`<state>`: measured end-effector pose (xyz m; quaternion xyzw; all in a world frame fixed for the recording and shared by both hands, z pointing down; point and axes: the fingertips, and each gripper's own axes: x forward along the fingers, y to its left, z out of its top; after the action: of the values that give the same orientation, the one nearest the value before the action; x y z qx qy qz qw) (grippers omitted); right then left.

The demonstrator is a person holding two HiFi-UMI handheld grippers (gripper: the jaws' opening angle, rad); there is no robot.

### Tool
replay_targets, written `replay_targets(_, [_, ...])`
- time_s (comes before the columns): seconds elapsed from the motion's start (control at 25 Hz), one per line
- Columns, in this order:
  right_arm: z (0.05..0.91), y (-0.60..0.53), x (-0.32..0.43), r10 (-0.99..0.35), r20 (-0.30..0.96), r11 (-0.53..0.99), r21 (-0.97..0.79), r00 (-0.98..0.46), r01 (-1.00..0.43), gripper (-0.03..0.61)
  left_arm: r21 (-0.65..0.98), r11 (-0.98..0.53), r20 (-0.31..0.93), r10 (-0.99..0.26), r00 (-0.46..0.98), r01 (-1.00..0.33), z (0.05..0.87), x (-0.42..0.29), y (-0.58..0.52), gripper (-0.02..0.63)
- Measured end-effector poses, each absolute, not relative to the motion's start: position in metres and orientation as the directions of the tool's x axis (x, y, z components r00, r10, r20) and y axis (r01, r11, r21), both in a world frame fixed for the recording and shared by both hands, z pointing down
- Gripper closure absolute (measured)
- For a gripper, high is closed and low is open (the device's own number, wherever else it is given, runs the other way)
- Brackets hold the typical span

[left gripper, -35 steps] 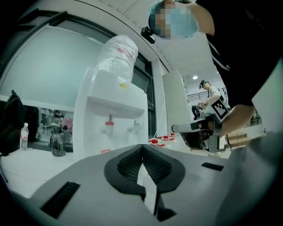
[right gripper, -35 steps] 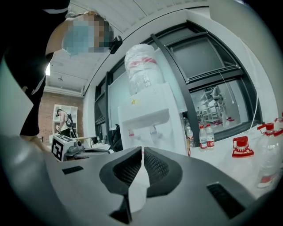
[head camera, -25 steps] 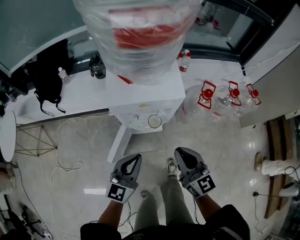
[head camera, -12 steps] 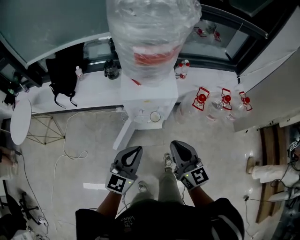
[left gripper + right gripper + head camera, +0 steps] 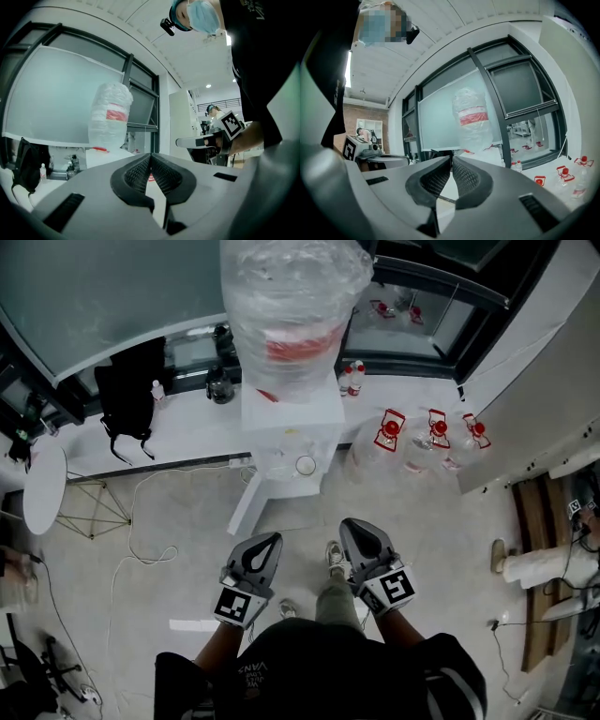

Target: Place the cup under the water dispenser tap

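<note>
You hold left hand-held gripper (image 5: 270,542) and right hand-held gripper (image 5: 356,531) clenched, empty, level, well short of the dispenser (image 5: 291,413): cup (image 5: 306,465) already sits on its tray, seemingly under the tap.

**Cup** (image 5: 306,465): 1 pc, small, round, pale rim. Upright, mouth up. Sits on front ledge of water dispenser (image 5: 292,416), right of centre.

**Water dispenser:** 1 pc, white box body, upright. Large clear bottle (image 5: 291,306) on top, plastic-wrapped, red label.

**Tap:** too small to make out.
</note>
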<state>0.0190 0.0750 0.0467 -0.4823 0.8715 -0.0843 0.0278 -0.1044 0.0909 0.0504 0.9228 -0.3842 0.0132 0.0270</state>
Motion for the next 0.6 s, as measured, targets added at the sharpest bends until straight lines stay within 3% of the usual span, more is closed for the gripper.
replay_targets(0.6, [0.064, 0.153, 0.004, -0.858, 0.076, 0.495, -0.139, -0.508, -0.858, 0.535, 0.033, -0.693, 0.031, -0.720, 0.694, -0.720, 0.046, -0.133, 0.165, 0.595])
